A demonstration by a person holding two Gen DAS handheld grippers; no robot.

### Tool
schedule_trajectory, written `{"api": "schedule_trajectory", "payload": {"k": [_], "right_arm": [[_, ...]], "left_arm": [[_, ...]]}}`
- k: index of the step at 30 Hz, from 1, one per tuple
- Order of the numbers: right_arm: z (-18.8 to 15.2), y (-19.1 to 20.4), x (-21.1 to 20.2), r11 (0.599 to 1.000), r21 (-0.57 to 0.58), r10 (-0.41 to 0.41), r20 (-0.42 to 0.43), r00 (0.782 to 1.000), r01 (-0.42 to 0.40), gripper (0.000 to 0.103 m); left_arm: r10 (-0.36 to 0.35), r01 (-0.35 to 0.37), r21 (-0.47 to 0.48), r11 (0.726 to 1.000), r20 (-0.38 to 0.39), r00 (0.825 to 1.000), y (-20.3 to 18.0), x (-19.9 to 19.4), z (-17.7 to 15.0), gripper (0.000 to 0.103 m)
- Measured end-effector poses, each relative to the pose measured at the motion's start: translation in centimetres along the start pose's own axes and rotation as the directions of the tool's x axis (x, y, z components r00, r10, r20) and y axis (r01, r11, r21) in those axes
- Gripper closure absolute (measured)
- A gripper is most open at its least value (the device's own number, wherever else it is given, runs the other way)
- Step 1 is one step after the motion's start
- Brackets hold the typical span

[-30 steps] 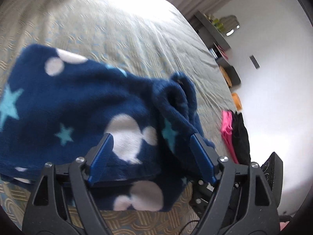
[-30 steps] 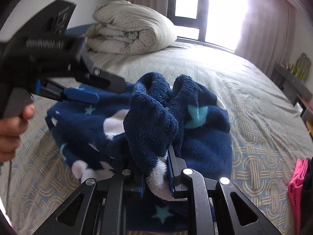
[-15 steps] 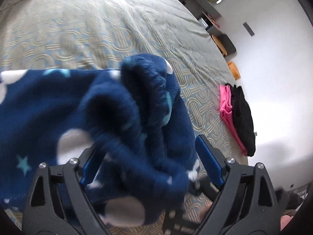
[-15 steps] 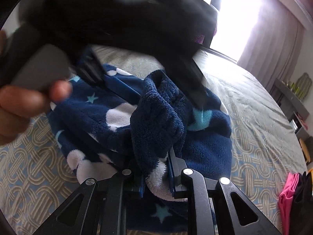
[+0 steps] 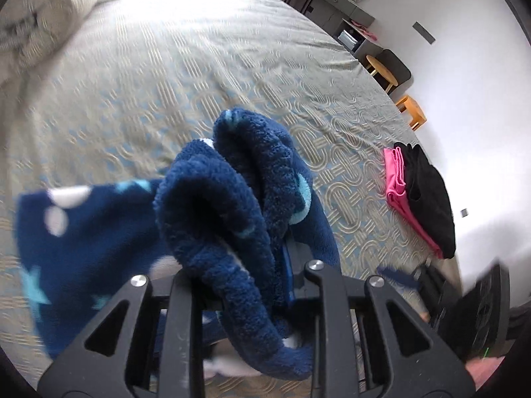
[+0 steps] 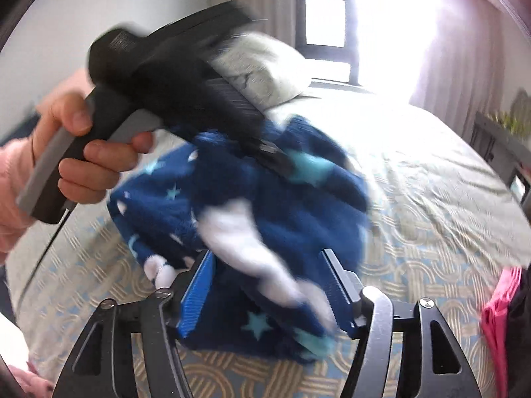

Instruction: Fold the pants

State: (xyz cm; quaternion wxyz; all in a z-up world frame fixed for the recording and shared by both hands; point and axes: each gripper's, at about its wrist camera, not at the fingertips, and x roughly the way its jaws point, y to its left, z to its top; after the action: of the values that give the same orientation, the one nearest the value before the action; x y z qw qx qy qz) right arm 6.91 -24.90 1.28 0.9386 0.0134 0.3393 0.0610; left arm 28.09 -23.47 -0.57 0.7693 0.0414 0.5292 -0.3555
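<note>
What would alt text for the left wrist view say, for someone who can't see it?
The left gripper is shut on a bunched fold of navy fleece pants with white and teal star shapes, lifted above a bed with a patterned beige bedspread. Folded pink and black garments lie near the bed's right edge, with a rolled duvet at top left.

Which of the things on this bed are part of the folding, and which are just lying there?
In the job:
navy star-print pants
left gripper, clamped on them
right gripper, open

Lying about:
pink and black clothes
rolled duvet
bed cover
</note>
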Motion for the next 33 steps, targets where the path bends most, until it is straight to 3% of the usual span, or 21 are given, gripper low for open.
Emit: {"api": "schedule_trajectory", "payload": {"k": [4,7,9,15,23,29,31,33], "right_arm": [[0.3,-4.8,-0.2,0.982,0.191,0.012,-0.003,1.000,-0.011,0.023],[-0.1,-6.9,1.4,0.944,0.328,-0.015,-0.092,0.996,0.044,0.023],[-0.7,-7.6,2.8,0.920,0.388,0.010,-0.150,0.989,0.050,0.023],[-1.4,-4.9,4.9,0.915,0.404,0.088,-0.214,0.973,0.006,0.023],[0.2,-2.0,6.3,0.935,0.352,0.128,-0.238,0.963,-0.037,0.023],[1.1,-1.5,8.6,0.921,0.385,0.177,-0.266,0.948,-0.063,0.023],[1.2,-1.2,9.4,0.917,0.395,0.186,-0.282,0.941,-0.062,0.023],[1.2,-1.0,10.0,0.916,0.397,0.192,-0.299,0.935,-0.061,0.023]], "left_arm": [[0.094,-0.096,0.042,0.995,0.033,0.995,0.5,-2.9,-0.1,0.077],[0.177,-0.178,0.025,0.984,0.037,0.983,2.4,-4.6,-0.7,0.077],[0.205,-0.205,-0.004,0.979,0.037,0.978,3.9,-5.5,-1.0,0.077],[0.253,-0.250,-0.072,0.966,0.038,0.967,8.1,-7.5,-2.2,0.076],[0.271,-0.274,-0.131,0.953,-0.037,0.962,13.8,-5.9,-5.2,0.071],[0.246,-0.258,-0.203,0.945,-0.083,0.966,18.4,-2.5,-8.1,0.048],[0.244,-0.250,-0.225,0.942,-0.056,0.968,19.4,-2.1,-8.8,0.031],[0.240,-0.240,-0.240,0.941,-0.030,0.970,20.3,-2.0,-9.2,0.022]]}}
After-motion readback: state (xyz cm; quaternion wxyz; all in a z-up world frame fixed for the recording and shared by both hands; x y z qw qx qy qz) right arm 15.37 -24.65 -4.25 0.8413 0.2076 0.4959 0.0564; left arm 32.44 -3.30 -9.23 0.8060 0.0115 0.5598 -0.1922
